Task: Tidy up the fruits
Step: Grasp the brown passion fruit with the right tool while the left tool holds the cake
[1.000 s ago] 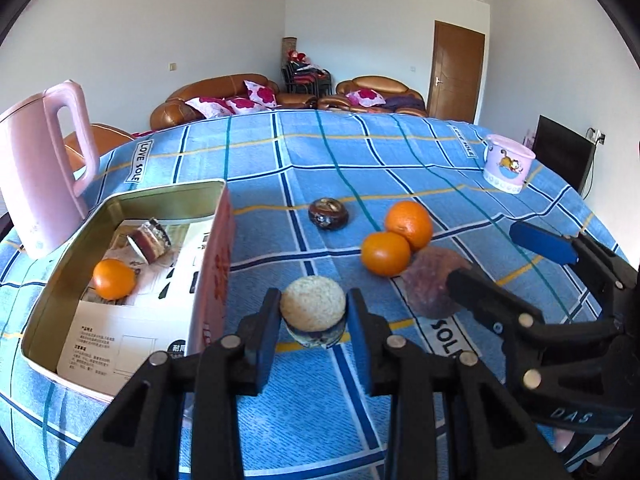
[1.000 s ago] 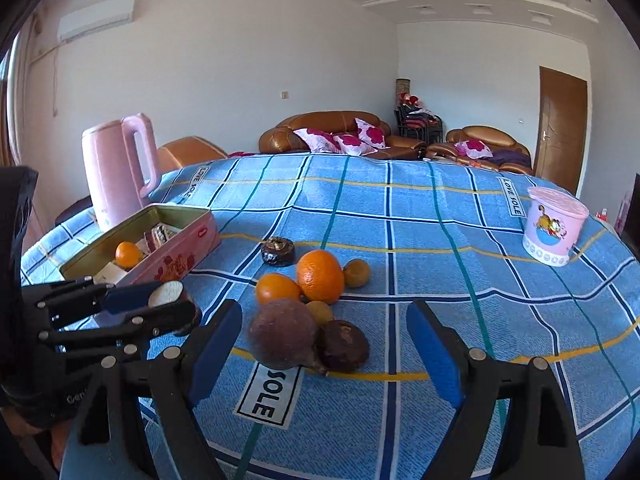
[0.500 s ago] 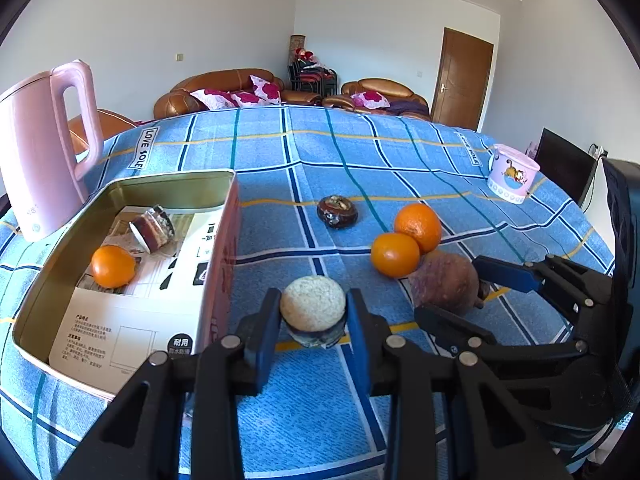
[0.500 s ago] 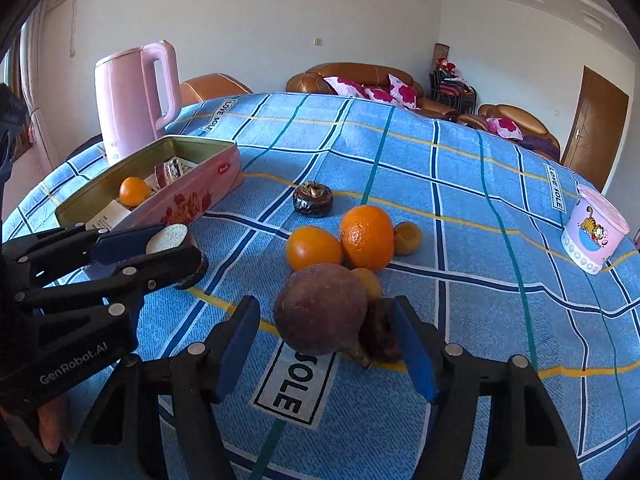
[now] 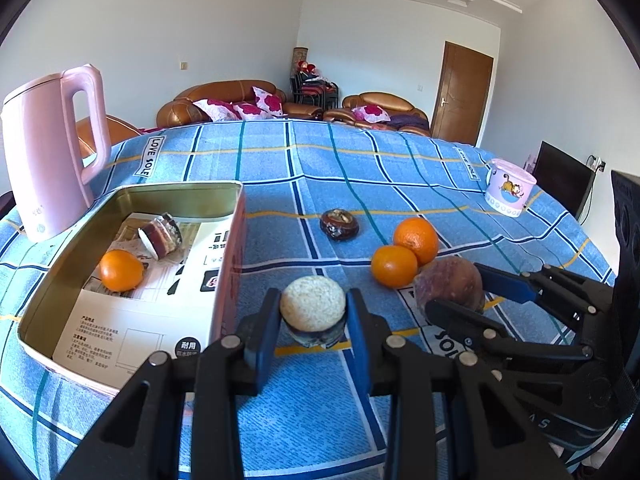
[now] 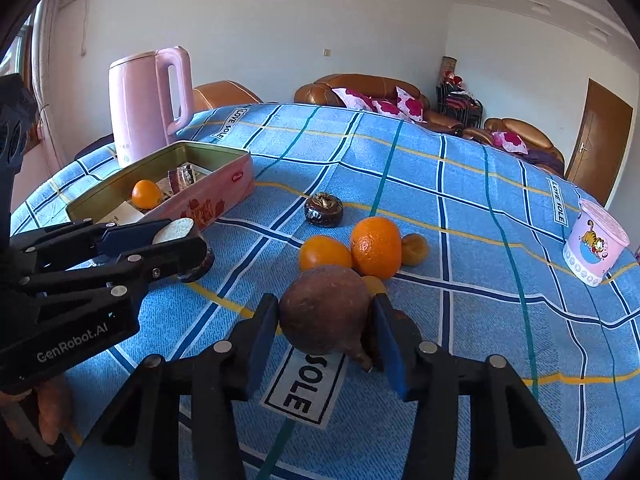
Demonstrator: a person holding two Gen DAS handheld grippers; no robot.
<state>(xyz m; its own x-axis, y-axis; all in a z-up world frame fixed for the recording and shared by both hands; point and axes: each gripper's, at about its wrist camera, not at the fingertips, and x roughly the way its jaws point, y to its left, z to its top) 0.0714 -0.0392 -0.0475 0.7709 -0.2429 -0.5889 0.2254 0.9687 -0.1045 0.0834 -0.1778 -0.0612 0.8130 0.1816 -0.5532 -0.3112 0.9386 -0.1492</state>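
1. Left wrist view: blue checked tablecloth (image 5: 360, 168) covers the whole table; pink kettle (image 5: 52, 152) stands at the far left, just behind the open tin box (image 5: 132, 196).
2. The tin box already holds one orange (image 5: 121, 270) and a wrapped snack; it reads as the collecting place for the fruit.
3. Loose pile near the table's middle: two oranges (image 6: 352, 248) touching each other, a small yellowish fruit just beyond them, a dark round item set apart toward the box.
4. Right gripper (image 6: 326, 328): its jaws have just been closing and now sit narrow around the brown round fruit (image 6: 324, 316); both pads appear to touch its sides. The fruit seems to rest on the cloth, touching the pile.
5. Left gripper (image 5: 313, 320): clamped tight on a small dark fruit with a pale cut top (image 5: 313, 310), just beside the box's near wall.
6. Step in hand, as judged: both claws loaded or nearly so, carry not begun.
7. Next move calls for a firm right grip, a lift clear of the oranges, then over the box rim.
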